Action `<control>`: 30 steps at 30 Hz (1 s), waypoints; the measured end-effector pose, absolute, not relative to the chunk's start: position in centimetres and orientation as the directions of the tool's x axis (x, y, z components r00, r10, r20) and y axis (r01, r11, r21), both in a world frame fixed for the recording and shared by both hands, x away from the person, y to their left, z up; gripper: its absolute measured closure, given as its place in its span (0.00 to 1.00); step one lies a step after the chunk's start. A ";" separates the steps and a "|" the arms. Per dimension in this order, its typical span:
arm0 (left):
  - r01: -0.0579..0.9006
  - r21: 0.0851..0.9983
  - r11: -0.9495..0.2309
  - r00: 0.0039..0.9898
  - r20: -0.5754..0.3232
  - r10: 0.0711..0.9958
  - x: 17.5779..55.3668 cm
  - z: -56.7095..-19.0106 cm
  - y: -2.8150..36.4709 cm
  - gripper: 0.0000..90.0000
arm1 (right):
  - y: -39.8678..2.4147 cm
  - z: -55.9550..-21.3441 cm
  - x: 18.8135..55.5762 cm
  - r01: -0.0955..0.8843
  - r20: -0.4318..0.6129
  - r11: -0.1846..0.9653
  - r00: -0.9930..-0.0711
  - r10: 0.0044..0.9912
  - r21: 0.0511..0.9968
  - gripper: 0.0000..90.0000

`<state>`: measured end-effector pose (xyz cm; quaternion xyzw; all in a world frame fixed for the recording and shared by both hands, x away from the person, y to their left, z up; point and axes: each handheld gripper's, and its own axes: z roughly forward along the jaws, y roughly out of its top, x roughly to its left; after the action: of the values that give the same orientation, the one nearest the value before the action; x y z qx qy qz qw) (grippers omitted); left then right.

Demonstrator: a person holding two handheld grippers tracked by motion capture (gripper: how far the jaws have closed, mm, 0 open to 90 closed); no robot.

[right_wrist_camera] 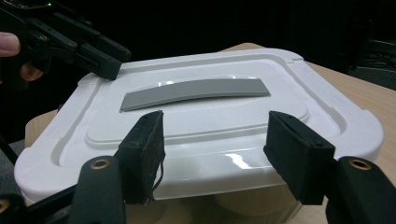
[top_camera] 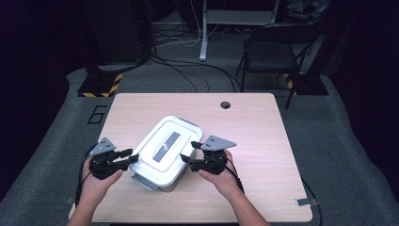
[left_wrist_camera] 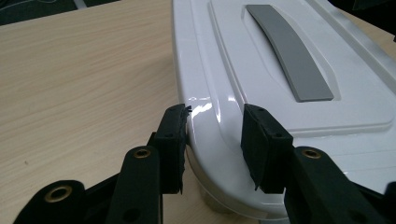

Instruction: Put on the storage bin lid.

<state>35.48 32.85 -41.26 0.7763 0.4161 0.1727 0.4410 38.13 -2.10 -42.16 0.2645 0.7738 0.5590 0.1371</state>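
A white plastic box (top_camera: pixel 162 172) with a lid (top_camera: pixel 181 129) and a grey strip handle (top_camera: pixel 168 143) lies askew on the wooden table (top_camera: pixel 254 141). My left gripper (top_camera: pixel 131 157) is at its left edge. In the left gripper view the left gripper (left_wrist_camera: pixel 215 135) straddles the lid's rim (left_wrist_camera: pixel 210 116), with one pad (left_wrist_camera: pixel 173 135) pressed on the outer edge and the other on top. My right gripper (top_camera: pixel 190 151) is at the box's right edge. In the right gripper view the right gripper (right_wrist_camera: pixel 212 149) stands open just short of the lid (right_wrist_camera: pixel 233 126), and the left gripper (right_wrist_camera: pixel 105 60) shows across it.
A round cable hole (top_camera: pixel 225 104) sits near the table's far edge. Beyond the table stand a dark folding chair (top_camera: pixel 275 52), a stand base with yellow-black stripes (top_camera: pixel 101 84) and loose cables (top_camera: pixel 188 70) on the floor.
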 end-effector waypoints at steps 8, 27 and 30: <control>0.493 0.839 -0.231 0.589 -0.127 0.798 35.6 -41.7 33.3 0.64 | -2.0 -42.6 38.5 0.269 0.089 0.247 -0.824 0.560 0.931 0.41; 0.513 0.832 -0.213 0.568 -0.142 0.811 35.7 -41.6 33.5 0.54 | -2.2 -43.0 38.4 0.271 0.098 0.235 -0.822 0.561 0.933 0.41; 0.516 0.829 -0.216 0.569 -0.143 0.810 35.7 -41.5 33.6 0.53 | -2.1 -43.0 38.4 0.266 0.093 0.237 -0.824 0.558 0.935 0.41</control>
<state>35.74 33.64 -41.50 0.7626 0.4345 0.1630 0.4506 38.43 -2.10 -42.99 0.2658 0.7753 0.5577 0.1311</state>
